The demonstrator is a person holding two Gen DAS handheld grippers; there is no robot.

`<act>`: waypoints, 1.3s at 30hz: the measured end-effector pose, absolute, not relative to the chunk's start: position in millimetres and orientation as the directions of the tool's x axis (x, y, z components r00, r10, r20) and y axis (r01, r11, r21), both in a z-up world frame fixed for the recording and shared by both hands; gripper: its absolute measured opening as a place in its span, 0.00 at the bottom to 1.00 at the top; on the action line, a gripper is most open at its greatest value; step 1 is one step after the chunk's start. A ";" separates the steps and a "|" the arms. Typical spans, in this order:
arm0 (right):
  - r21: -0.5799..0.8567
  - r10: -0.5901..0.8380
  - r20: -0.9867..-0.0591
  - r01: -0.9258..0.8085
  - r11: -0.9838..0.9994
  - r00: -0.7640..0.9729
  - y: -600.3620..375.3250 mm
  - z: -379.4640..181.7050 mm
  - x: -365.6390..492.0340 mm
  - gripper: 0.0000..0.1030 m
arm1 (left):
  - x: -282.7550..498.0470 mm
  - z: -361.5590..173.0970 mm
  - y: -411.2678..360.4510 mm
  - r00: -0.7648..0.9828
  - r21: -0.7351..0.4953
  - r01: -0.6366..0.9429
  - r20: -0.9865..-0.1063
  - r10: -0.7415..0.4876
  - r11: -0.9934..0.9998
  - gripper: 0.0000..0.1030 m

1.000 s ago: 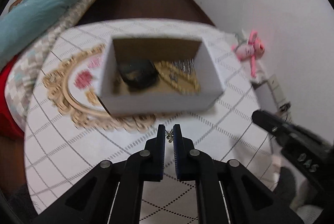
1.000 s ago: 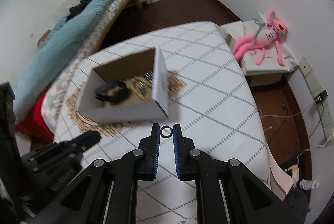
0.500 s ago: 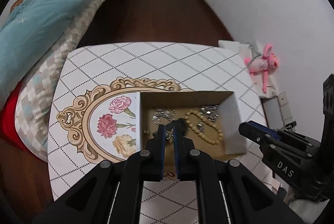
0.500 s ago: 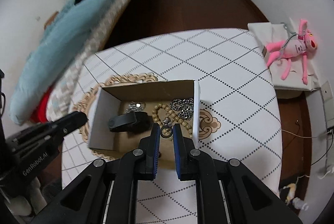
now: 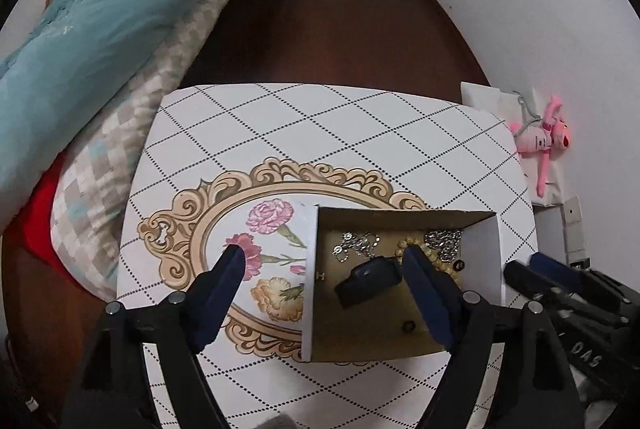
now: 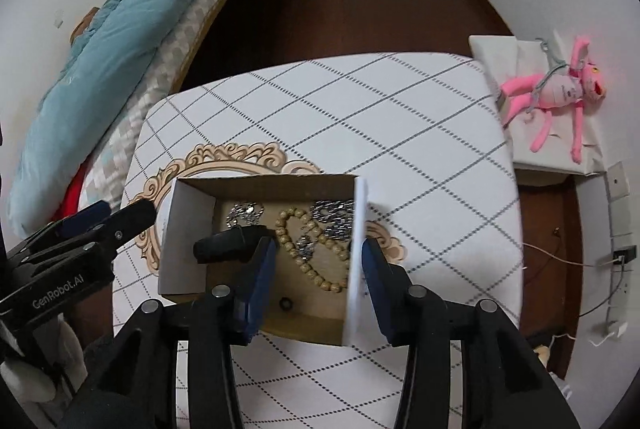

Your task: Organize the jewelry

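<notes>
An open cardboard box (image 5: 310,289) (image 6: 184,241) stands on the diamond-patterned table. It holds a wooden bead bracelet (image 6: 304,249), silver chains (image 6: 334,217) (image 5: 356,243) and a black object (image 5: 368,281) (image 6: 228,243). My left gripper (image 5: 325,257) hangs over the box's left wall, its jaws opening wide with nothing between them. My right gripper (image 6: 319,253) hovers over the box's right half, jaws opening and straddling the right wall without pressing it. A small dark ring (image 6: 286,303) (image 5: 408,327) lies loose on the box floor. A tiny metal piece (image 5: 320,275) lies by the left wall.
Under the box is an ornate floral placemat (image 5: 192,229) on the table cloth (image 5: 320,133). A bed with a teal duvet (image 5: 80,41) runs along the left. A pink plush toy (image 6: 560,93) lies on a white stand at the right. Dark wooden floor lies beyond.
Both grippers came forward over the box, shut on a small metal piece and a ring. Both jaws have now spread apart, and the ring lies on the box floor.
</notes>
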State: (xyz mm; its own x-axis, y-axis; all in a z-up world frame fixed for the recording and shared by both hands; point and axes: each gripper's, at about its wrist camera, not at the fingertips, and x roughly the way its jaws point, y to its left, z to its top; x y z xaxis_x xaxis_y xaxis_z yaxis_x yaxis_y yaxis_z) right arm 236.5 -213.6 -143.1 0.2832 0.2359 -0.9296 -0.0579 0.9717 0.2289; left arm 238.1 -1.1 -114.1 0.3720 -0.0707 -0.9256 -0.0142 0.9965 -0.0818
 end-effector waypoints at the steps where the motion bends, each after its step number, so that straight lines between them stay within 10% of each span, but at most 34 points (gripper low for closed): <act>1: 0.213 0.219 -0.932 -0.054 0.976 0.288 -213.8 -140.9 235.9 0.56 | 235.2 -114.3 0.2 0.374 -0.071 -0.018 -0.925 -0.059 0.997 0.88; 4: 0.122 0.125 -0.942 -0.029 0.992 0.312 -218.3 -137.5 226.7 0.91 | 228.9 -115.5 2.4 0.387 -0.050 -0.023 -0.921 -0.037 0.998 1.00; 6: 0.074 0.076 -0.947 -0.019 0.997 0.311 -220.2 -139.7 221.3 0.97 | 222.9 -117.5 2.4 0.400 -0.017 -0.023 -0.916 -0.006 1.000 1.00; 21: -0.020 -0.016 -0.947 -0.008 1.000 0.322 -215.3 -150.9 195.4 1.00 | 192.4 -132.3 -4.7 0.394 0.023 -0.028 -0.919 0.032 0.999 1.00; 39: -0.033 -0.036 -0.841 0.015 0.999 0.539 -219.9 -33.3 86.9 1.00 | 85.3 -20.0 -12.5 0.587 0.016 -0.032 -0.809 0.032 0.999 1.00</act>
State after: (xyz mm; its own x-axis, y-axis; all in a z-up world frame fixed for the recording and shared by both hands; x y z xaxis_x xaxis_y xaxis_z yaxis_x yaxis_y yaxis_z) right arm 86.9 -219.9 -33.3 0.5391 -0.0362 -0.8415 0.0148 0.9993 -0.0335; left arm 85.3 -12.5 -20.0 0.5872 0.0318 -0.8088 -0.0322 0.9994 0.0159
